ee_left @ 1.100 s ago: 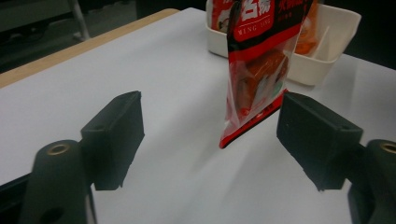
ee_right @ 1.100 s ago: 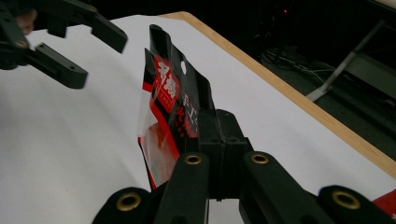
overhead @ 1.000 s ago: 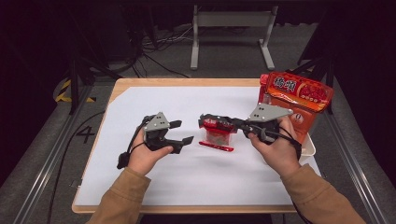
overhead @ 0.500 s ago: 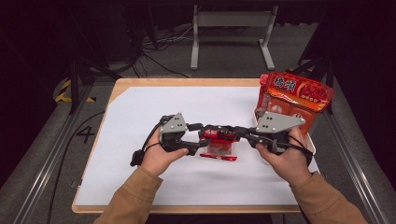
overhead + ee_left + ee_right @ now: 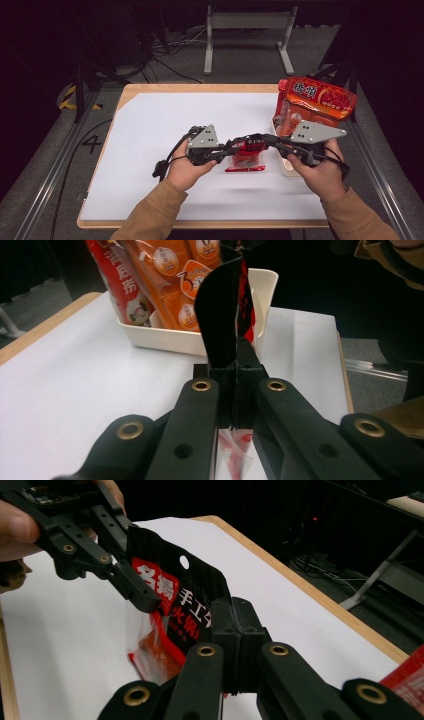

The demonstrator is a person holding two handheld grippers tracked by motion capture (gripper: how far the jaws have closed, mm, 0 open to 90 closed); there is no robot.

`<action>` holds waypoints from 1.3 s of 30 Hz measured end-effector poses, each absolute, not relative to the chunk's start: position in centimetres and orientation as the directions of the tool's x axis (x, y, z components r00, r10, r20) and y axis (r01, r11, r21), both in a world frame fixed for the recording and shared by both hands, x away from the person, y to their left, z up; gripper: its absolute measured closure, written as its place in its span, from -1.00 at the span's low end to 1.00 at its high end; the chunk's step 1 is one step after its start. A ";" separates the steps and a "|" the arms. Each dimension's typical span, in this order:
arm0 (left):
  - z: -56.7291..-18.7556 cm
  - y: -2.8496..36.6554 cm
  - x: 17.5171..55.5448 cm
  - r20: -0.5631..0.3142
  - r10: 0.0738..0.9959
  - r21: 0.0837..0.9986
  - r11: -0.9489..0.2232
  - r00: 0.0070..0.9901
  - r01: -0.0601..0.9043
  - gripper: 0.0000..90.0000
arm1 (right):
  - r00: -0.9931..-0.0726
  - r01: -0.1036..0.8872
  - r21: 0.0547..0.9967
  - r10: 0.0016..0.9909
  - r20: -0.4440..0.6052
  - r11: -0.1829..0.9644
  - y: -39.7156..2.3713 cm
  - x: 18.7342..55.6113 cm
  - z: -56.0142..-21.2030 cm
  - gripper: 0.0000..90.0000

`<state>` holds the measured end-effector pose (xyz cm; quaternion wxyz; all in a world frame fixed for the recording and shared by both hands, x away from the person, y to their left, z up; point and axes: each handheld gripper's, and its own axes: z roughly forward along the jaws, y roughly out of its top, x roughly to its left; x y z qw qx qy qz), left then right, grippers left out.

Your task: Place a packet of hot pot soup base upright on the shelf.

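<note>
Dim room — grey carpet floor [image 5: 240,70], wood-edged white table [image 5: 150,125], metal stand [image 5: 248,22] behind, loose cables [image 5: 165,47].

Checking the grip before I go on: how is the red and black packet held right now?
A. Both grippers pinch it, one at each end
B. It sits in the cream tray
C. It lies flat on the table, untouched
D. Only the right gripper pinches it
A: the left gripper and the right gripper are each shut on an end of the packet, which hangs between them above the table.

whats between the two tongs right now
A red and black sauce packet, held up off the white table sheet. The left tongs and right tongs each pinch one end, as the high view shows.
</note>
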<state>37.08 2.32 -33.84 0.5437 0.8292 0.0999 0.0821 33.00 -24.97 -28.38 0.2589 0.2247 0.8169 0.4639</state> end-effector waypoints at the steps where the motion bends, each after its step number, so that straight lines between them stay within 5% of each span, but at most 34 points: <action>1: -33.7 2.1 37.0 0.029 0.255 0.917 -0.392 0.967 0.075 1.00 | -0.759 0.126 0.877 0.614 -0.216 0.464 -25.2 32.9 -28.4 1.00; 10: -32.7 -0.3 37.0 0.045 0.270 0.914 -0.401 0.962 0.070 1.00 | -0.741 0.157 0.909 0.655 -0.151 0.387 -27.2 32.4 -28.5 0.76; 15: -32.6 -1.9 37.1 0.052 0.277 0.924 -0.378 0.959 0.060 1.00 | -0.705 0.125 0.905 0.678 -0.208 0.407 -28.2 32.0 -28.2 0.97; 39: -31.7 -8.5 39.0 0.061 0.272 0.936 -0.350 0.960 0.040 1.00 | -0.573 0.129 0.906 0.776 -0.263 0.402 -33.2 31.6 -26.6 0.98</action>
